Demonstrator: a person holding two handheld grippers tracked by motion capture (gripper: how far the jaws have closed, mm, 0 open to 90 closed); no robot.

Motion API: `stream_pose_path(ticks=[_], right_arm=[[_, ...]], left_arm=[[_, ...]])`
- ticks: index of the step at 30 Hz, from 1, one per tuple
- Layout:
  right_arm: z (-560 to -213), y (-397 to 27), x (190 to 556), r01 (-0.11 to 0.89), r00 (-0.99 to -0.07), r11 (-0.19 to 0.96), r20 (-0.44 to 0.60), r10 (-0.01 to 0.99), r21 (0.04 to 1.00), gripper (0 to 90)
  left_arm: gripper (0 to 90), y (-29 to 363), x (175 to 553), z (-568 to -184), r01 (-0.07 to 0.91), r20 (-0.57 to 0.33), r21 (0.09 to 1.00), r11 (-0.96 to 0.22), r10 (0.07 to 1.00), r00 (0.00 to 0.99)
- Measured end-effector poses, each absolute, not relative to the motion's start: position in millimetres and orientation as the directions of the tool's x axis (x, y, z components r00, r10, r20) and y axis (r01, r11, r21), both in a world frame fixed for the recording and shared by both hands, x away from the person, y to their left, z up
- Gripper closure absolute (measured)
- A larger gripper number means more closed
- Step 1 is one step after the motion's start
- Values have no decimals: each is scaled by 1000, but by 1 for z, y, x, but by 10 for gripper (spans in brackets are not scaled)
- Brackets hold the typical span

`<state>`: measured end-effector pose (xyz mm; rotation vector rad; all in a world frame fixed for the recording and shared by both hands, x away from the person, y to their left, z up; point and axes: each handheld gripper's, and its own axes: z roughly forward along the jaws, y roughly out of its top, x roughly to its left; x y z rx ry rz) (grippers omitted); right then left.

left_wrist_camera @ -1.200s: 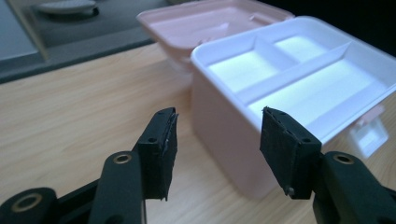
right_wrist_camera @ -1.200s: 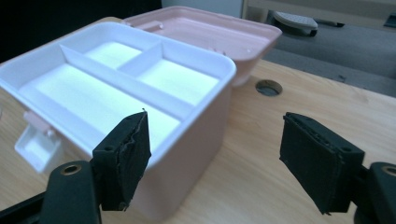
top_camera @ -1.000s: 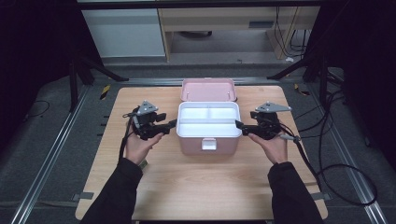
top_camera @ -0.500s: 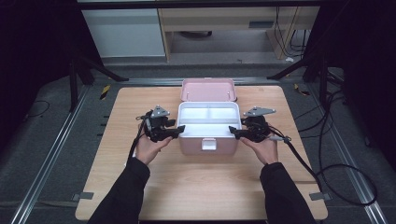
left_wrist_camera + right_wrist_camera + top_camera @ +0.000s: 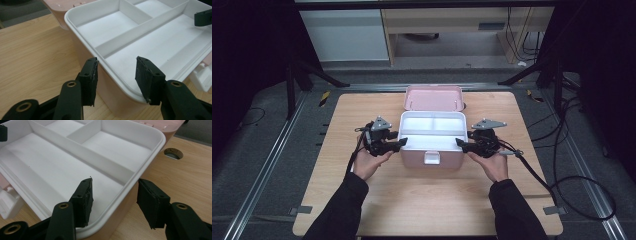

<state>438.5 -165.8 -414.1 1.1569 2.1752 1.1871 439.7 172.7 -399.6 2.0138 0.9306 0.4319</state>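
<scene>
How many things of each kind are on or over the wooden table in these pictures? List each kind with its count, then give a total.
Pink boxes with the lid open: 1, the pink box
White divided trays sitting in that box: 1, the white tray
Hand-held tongs: 2, the left tongs and the right tongs, one at each end of the tray
Total: 4

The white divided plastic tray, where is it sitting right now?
In the high view the white divided plastic tray sits in the top of the open pink box at the wooden table's middle, between the left claw and the right claw.
</scene>
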Motion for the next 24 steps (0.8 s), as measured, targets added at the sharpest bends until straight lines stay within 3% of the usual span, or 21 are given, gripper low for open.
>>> stream_pose_path(ticks=[8,13,24], right_arm=[[-412,-167,439,479,-587,294,52,808,827,450],[-400,-178,441,436,-585,261,50,810,861,316],[-356,-194,445,335,-649,338,-44,760,880,285]], left_arm=[[520,174,439,-396,438,-33,819,-371,732,681],[504,178,438,-384,400,-20,839,-368,715,699],[471,190,458,-351,330,42,816,-475,617,786]])
